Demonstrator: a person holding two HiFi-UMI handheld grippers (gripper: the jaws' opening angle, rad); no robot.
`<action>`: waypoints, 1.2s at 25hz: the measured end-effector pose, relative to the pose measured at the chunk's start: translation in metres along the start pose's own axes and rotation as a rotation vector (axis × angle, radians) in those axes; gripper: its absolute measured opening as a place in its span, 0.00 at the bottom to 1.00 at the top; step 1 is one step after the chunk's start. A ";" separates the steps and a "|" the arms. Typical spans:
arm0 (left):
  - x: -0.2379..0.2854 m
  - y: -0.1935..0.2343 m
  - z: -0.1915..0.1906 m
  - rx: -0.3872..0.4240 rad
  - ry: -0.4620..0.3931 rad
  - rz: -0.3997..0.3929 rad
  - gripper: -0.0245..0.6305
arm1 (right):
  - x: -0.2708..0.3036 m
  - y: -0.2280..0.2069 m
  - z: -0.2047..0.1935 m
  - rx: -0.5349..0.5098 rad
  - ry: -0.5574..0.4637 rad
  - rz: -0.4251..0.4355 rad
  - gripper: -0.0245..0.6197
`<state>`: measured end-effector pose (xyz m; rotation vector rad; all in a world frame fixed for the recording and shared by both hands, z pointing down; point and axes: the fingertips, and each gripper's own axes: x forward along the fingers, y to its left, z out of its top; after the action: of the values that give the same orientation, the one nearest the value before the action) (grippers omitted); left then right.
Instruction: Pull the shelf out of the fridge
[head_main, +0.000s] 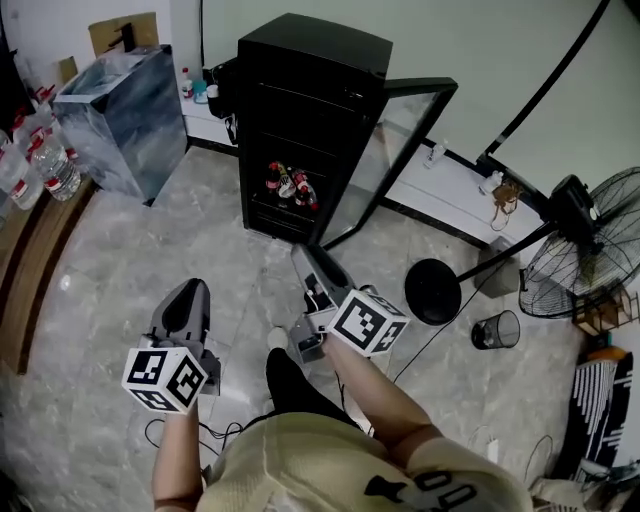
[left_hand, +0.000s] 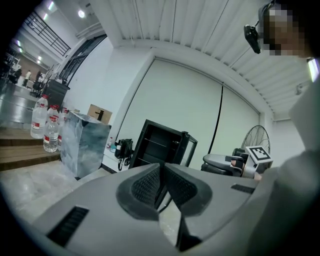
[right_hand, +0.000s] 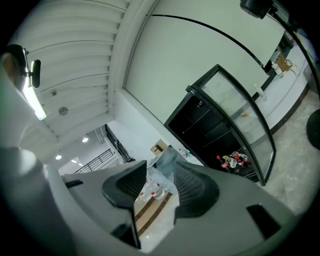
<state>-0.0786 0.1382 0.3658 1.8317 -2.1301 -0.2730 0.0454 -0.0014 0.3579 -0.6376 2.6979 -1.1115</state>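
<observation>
**Head view.** One black fridge (head_main: 312, 110), well ahead of both sets of jaws, with one glass door (head_main: 392, 160) swung open to its right. A cluster of red-capped bottles (head_main: 290, 185) sits low inside; the interior is too dark to count them or to make out the shelves. Left gripper (head_main: 190, 292) and right gripper (head_main: 306, 256), one in each hand, both point at the fridge and are well apart from it. One floor fan (head_main: 588, 250) stands far right of the right jaws.

**Left gripper view.** Left jaws are clenched together with nothing between them. The fridge stands just above the tips. Two wire shelves (left_hand: 154, 141) can be made out inside it, seated as thin pale lines across the black interior. Three water bottles (left_hand: 49, 131) stand on a wooden surface (left_hand: 20, 155) far left of the jaws.

**Right gripper view.** Right jaws are released and spread, holding nothing; only distant water bottles show through the gap. The fridge with its open door lies up and right of the jaws. The shelves are still inside, and the red-capped bottles rest at the bottom.
</observation>
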 end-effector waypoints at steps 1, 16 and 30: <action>0.012 0.004 0.005 -0.001 -0.005 0.001 0.07 | 0.012 -0.004 0.004 0.011 -0.005 -0.003 0.29; 0.193 0.055 0.030 -0.044 0.036 0.000 0.07 | 0.165 -0.108 0.087 0.144 -0.117 -0.129 0.29; 0.296 0.075 0.049 -0.121 0.006 -0.036 0.07 | 0.254 -0.179 0.141 0.148 -0.179 -0.188 0.29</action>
<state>-0.2032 -0.1445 0.3803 1.8004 -2.0317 -0.3955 -0.0823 -0.3164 0.3882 -0.9323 2.4197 -1.2199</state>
